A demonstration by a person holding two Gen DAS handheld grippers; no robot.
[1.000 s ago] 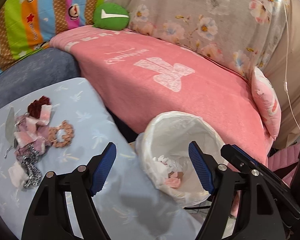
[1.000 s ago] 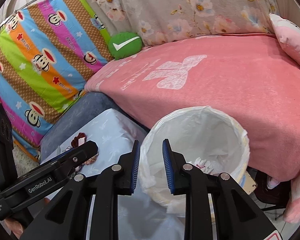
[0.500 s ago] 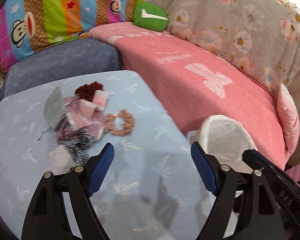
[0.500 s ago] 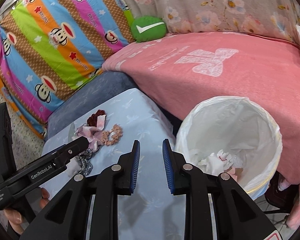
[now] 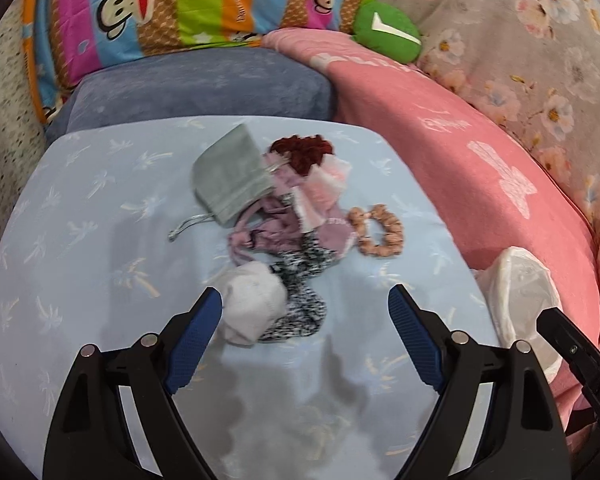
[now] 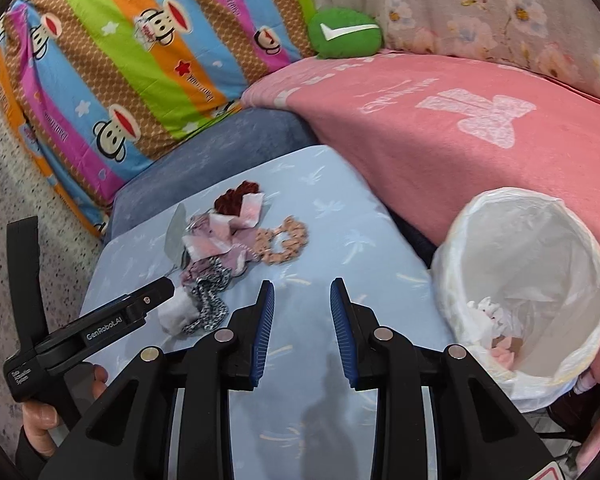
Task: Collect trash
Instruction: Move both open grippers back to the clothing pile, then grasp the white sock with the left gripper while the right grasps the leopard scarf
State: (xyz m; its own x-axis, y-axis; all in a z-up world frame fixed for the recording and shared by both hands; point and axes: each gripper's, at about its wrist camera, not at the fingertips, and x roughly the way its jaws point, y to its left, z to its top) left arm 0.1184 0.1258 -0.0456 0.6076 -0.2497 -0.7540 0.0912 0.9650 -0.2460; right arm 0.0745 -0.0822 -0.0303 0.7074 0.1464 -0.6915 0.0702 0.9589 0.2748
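Both claws have swung away from the white-lined bin toward the heap of scraps, which a second ago sat off at the left edge of the left wrist view and now lies straight ahead.

Nearest, the left claw [image 5: 305,308] hangs over the pale blue worktop [image 5: 80,264] with its jaws spread wide and opening further, nothing pinched; the white wad [image 5: 252,306] lies just beside its left blue pad, and the black-and-white speckled scrap [image 5: 300,304] sits between the pads without touching them. The right claw [image 6: 302,312] is over bare cloth nearer the worktop's front edge, its jaws parted a little and opening, with nothing between them. A hand [image 6: 40,416] grips the left tool's handle at the lower left of the right wrist view.

Beyond the pads, near the middle of the worktop, the heap runs on: mauve fabric [image 5: 268,236], pink-and-white scraps [image 5: 320,192], a grey drawstring pouch [image 5: 230,174] toward the left side, a tan scrunchie [image 5: 380,232] toward the right side, and a dark red tuft [image 5: 302,152] toward the far edge.

Off the worktop's right edge stands the bin [image 6: 580,280], its liner open, with crumpled white and pink bits [image 6: 496,332] at the bottom.

Behind come a blue cushion [image 5: 204,80], a pink blanket [image 6: 460,128], a green round pillow [image 6: 344,34] and a striped monkey-print cover [image 6: 140,60].
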